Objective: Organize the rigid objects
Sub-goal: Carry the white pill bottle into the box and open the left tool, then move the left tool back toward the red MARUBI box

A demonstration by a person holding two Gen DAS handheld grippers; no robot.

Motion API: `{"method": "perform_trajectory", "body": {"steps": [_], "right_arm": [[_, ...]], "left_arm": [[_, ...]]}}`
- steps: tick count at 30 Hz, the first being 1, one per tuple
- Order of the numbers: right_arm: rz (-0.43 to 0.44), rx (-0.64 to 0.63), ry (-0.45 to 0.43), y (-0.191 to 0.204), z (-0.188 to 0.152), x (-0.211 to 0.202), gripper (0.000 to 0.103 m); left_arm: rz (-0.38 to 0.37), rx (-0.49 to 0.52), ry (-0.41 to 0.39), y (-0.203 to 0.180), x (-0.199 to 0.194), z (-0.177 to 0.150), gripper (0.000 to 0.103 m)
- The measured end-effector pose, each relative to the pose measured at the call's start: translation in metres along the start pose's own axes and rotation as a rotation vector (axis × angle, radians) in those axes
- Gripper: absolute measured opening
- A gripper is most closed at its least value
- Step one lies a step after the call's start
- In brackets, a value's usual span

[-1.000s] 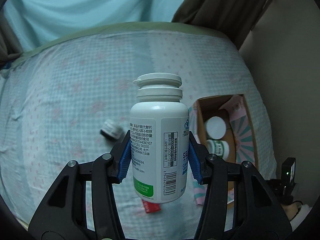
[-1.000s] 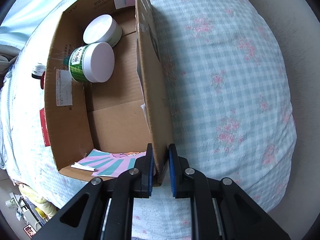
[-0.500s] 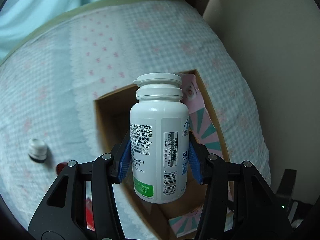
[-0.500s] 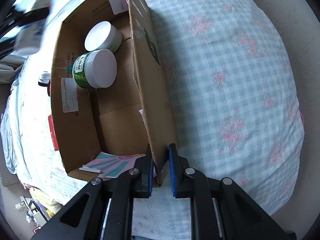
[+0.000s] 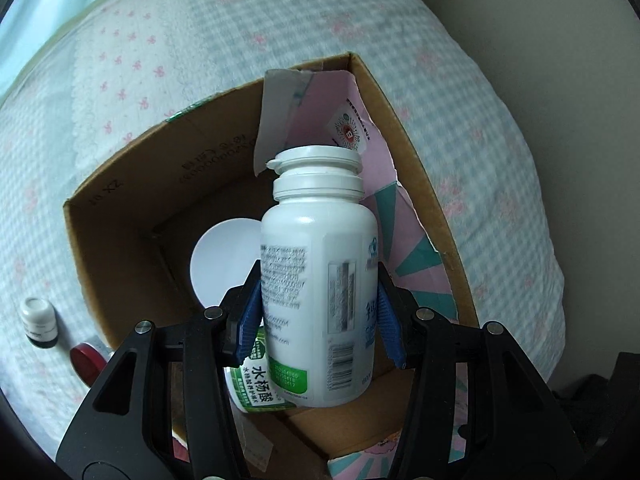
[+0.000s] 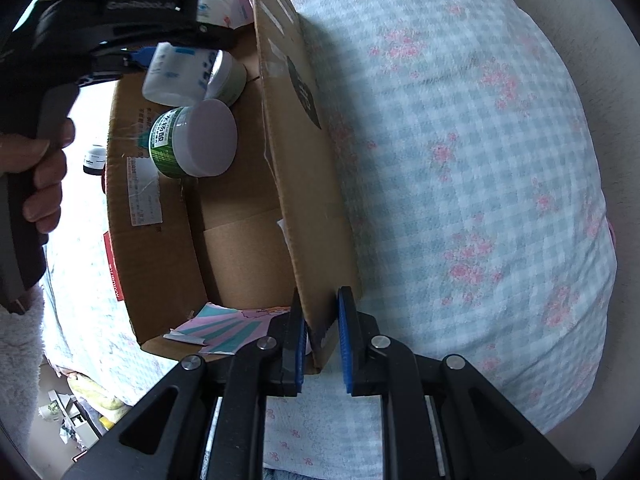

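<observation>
My left gripper [image 5: 318, 320] is shut on a white pill bottle [image 5: 316, 280] and holds it over the open cardboard box [image 5: 112, 240]. In the box are a green-labelled jar [image 6: 192, 142] and a white-lidded jar [image 5: 222, 262]. The right wrist view shows the bottle [image 6: 176, 74] and the left gripper [image 6: 132, 58] above the jars. My right gripper [image 6: 322, 336] grips the box's side wall [image 6: 300, 152] at its near corner, with a narrow gap still showing beside the outer pad.
The box sits on a checked, flowered bedspread [image 6: 460, 140]. A small white bottle with a black base [image 5: 38, 320] and a red cap [image 5: 86, 362] lie left of the box. A pink and teal paper [image 5: 416, 256] lines the box's right wall.
My left gripper has carried the pill bottle from over the bed to over the box and lowered it toward the jars. The right gripper stays on the box wall.
</observation>
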State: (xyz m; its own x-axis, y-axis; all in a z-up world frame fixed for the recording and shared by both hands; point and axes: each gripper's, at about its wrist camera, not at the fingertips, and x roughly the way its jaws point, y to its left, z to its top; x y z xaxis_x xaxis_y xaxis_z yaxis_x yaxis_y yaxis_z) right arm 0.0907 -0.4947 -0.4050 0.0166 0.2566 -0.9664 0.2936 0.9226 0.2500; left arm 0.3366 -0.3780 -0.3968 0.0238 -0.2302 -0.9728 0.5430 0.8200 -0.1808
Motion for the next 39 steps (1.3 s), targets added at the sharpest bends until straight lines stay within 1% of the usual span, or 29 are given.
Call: {"method": "perform_trajectory", "body": {"steps": [1,2,3,4,6,9,15,19,24,29,32,36,39], "right_arm": [[0.002,-0.001,-0.004,0.004,-0.003,-0.002,0.014],[0.005,-0.001,-0.009,0.004,-0.004,-0.003,0.014],[0.009,-0.003,-0.015,0.003,-0.005,-0.004,0.014],[0.013,-0.003,-0.020,0.003,-0.007,-0.004,0.014],[0.024,0.004,-0.027,0.001,-0.009,-0.005,0.014],[0.016,0.002,-0.028,0.005,-0.009,-0.005,0.014],[0.015,-0.006,-0.066,0.007,-0.012,-0.005,0.014],[0.013,-0.029,-0.119,0.010,-0.018,-0.007,0.013],[0.019,-0.048,-0.191,0.010,-0.027,-0.011,0.012],[-0.012,-0.079,-0.240,0.012,-0.034,-0.015,0.011],[-0.031,-0.092,-0.260,0.015,-0.037,-0.015,0.011],[-0.061,-0.117,-0.280,0.017,-0.040,-0.018,0.011],[-0.074,-0.123,-0.285,0.018,-0.041,-0.019,0.011]], "left_arm": [[-0.002,-0.005,-0.003,0.000,-0.001,0.001,0.056],[-0.002,-0.009,-0.009,0.001,-0.003,0.001,0.085],[0.002,-0.011,-0.017,0.001,-0.005,0.000,0.102],[0.002,-0.013,-0.033,0.002,-0.008,0.000,0.103],[0.009,-0.014,-0.034,0.005,-0.010,-0.001,0.103],[0.017,-0.019,-0.045,0.011,-0.019,-0.005,0.103],[0.018,-0.065,-0.088,0.032,-0.050,-0.022,0.103],[0.030,-0.114,-0.131,0.052,-0.075,-0.040,0.103],[0.056,-0.219,-0.189,0.093,-0.112,-0.078,0.103],[0.088,-0.376,-0.237,0.145,-0.148,-0.136,0.103],[0.129,-0.478,-0.248,0.180,-0.162,-0.181,0.103],[0.180,-0.625,-0.250,0.226,-0.168,-0.244,0.103],[0.203,-0.739,-0.225,0.260,-0.161,-0.297,0.103]]}}
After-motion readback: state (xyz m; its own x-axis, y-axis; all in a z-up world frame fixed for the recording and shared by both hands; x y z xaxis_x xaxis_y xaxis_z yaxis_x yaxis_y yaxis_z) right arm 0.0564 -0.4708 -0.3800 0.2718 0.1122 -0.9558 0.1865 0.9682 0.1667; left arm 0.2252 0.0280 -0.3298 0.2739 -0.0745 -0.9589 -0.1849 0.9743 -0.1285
